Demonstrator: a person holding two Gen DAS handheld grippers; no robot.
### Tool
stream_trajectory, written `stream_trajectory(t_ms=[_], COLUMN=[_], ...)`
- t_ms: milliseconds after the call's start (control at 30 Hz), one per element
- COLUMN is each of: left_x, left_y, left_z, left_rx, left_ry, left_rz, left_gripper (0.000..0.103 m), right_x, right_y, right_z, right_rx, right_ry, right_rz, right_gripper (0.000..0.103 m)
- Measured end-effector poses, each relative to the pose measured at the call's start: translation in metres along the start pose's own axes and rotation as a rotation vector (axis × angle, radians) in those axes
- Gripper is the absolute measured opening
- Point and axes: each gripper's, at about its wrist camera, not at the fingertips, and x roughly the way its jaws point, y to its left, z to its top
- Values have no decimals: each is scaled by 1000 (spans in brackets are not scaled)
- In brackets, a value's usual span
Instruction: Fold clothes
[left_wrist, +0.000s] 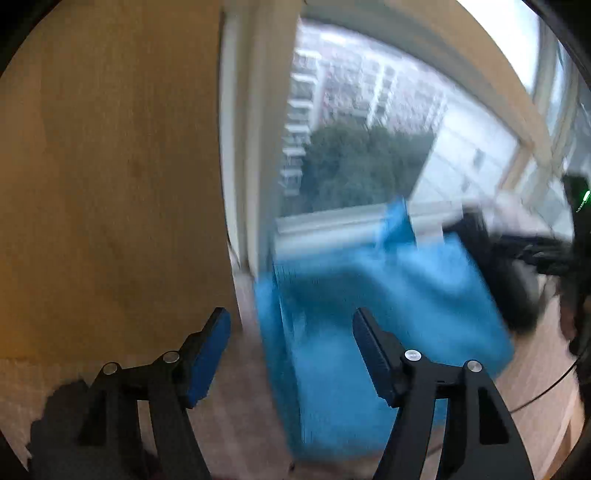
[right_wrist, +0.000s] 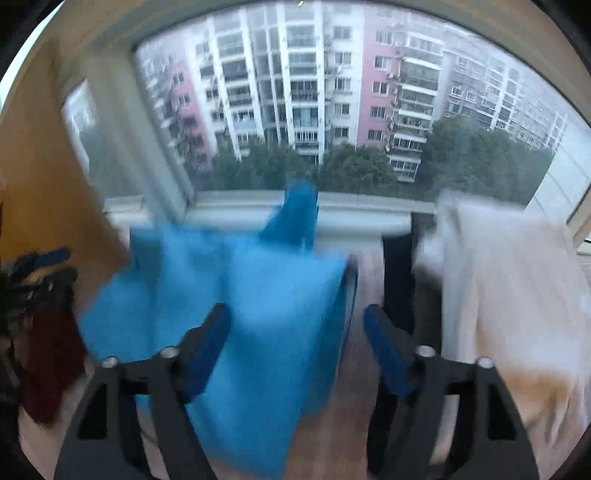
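A bright blue garment (left_wrist: 388, 306) lies crumpled and motion-blurred on a pale surface under the window. One corner of it sticks up against the sill. In the left wrist view my left gripper (left_wrist: 291, 317) is open, and the cloth shows in the gap beyond its blue pads (left_wrist: 207, 354), which do not press on it. In the right wrist view the same blue garment (right_wrist: 258, 302) fills the lower middle. My right gripper (right_wrist: 295, 312) is open over its right edge, and neither pad squeezes the cloth.
A cream cloth (right_wrist: 509, 295) is heaped to the right, with a dark garment (right_wrist: 397, 273) beside it. A dark red item (right_wrist: 48, 362) lies at the left. A large window (right_wrist: 332, 110) and sill (right_wrist: 362, 218) run behind. A yellow wall (left_wrist: 110, 184) stands left.
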Motion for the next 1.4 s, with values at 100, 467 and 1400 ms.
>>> stream_trajectory(t_ms=[100,467,1400], left_x=[12,44,-135], left_y=[12,-8,-68], left_z=[-37,-57,-267], left_rx=[-41,147,-42], left_ry=[67,134,429], left_rz=[-94,-190,-314], left_gripper=[66,72,37], right_x=[6,46,-90], right_y=[10,24,52], right_z=[-55,-88,-238], right_rx=[-44,-224,-215], right_ry=[71,34,467], right_rz=[71,139,317], right_gripper=[75,75,30])
